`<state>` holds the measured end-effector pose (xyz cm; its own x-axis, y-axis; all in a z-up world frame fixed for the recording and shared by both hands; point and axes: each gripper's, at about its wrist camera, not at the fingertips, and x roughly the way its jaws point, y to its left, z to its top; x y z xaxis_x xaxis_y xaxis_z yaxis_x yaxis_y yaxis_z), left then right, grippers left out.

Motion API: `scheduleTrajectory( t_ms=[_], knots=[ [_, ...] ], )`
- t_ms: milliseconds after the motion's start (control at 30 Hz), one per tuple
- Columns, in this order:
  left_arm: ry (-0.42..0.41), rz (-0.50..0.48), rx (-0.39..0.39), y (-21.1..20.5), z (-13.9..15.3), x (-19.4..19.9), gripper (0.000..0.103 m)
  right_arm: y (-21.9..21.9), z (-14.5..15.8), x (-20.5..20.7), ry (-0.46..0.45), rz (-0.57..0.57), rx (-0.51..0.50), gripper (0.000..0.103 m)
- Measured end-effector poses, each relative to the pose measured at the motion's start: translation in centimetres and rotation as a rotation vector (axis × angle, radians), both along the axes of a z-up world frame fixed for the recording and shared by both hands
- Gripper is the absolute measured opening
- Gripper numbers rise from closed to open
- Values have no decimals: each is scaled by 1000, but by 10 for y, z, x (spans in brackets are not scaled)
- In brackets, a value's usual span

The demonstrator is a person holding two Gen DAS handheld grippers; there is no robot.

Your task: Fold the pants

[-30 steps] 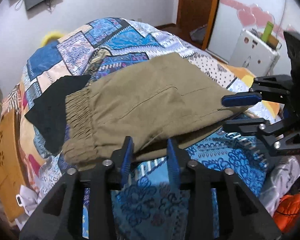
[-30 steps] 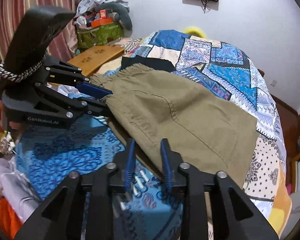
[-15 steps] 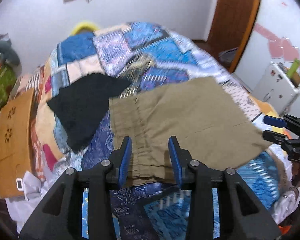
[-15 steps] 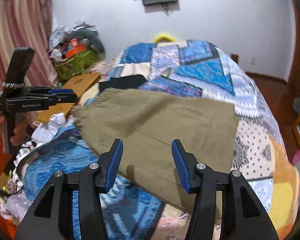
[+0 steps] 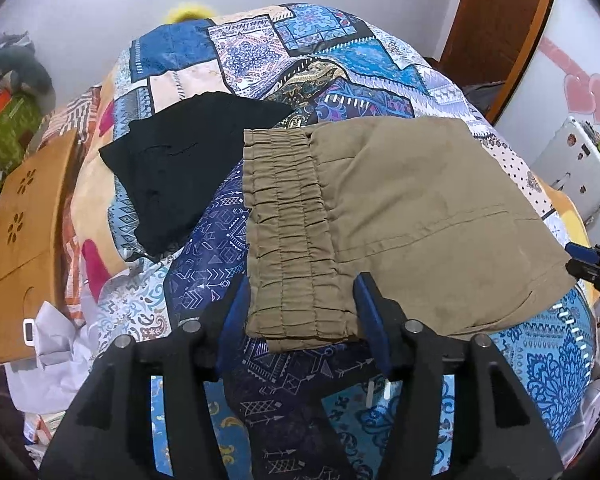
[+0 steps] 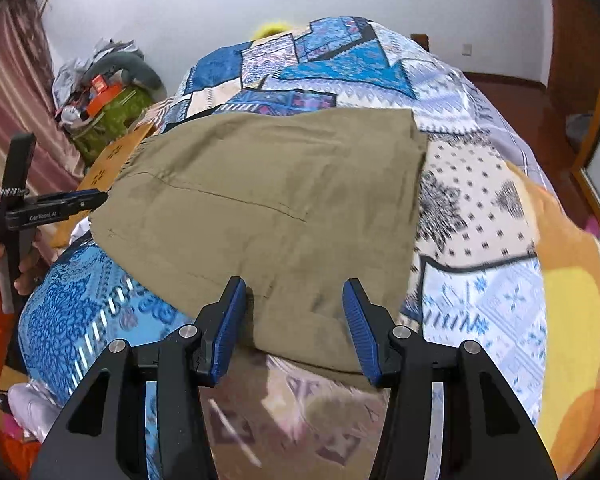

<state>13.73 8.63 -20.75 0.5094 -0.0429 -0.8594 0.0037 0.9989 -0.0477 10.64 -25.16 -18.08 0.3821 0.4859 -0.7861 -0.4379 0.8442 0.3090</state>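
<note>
On the bed point(image 5: 204, 248), pants point(image 5: 400, 224) lie folded into a flat rectangle. Left claw point(image 5: 300, 312) and right claw point(image 6: 292, 320) released, empty. Task judged essentially complete.

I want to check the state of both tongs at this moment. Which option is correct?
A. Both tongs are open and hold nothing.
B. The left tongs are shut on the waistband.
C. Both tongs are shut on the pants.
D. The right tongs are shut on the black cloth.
A: the left tongs and right tongs both stand spread wide, and the khaki pants lie flat on the bed, not pinched by either.
</note>
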Motion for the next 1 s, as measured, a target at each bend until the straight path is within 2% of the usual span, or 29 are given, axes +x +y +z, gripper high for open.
scheduleTrajectory(
  t_ms=[133, 267, 300, 400, 467, 567, 667, 700, 733, 767, 867, 967, 1000],
  knots=[
    [-2, -20, 28, -3, 6, -3, 55, -2, 5, -1, -4, 4, -17, 46],
    [-32, -3, 57, 3, 25, -4, 56, -13, 13, 4, -6, -8, -48, 47],
    [-44, 6, 58, 6, 30, -3, 58, -16, 14, 7, -11, -12, -47, 47],
    [-82, 37, 42, 19, 44, 12, 73, -25, 24, 16, -43, -39, -46, 47],
    [-86, 64, 54, 26, 47, 25, 74, -30, 28, 29, -79, -71, -51, 58],
    [-73, 94, 46, 37, 46, 54, 74, -31, 30, 48, -97, -100, -35, 64],
    [-39, 106, -4, 45, 38, 83, 74, -28, 24, 80, -87, -112, -16, 64],
    [-14, 110, -22, 47, 31, 97, 76, -26, 23, 86, -82, -114, -12, 64],
    [6, 108, -29, 47, 26, 106, 85, -24, 18, 99, -70, -115, -9, 64],
    [58, 99, -27, 46, 15, 122, 87, -21, 13, 112, -56, -120, -13, 64],
    [161, 99, -51, 46, -13, 147, 87, -15, -1, 147, -17, -124, -33, 64],
    [229, 77, -151, 46, -38, 160, 87, -7, -17, 182, 14, -124, -44, 64],
    [242, 58, -188, 45, -44, 161, 80, -5, -21, 190, 21, -124, -50, 64]
  ],
)
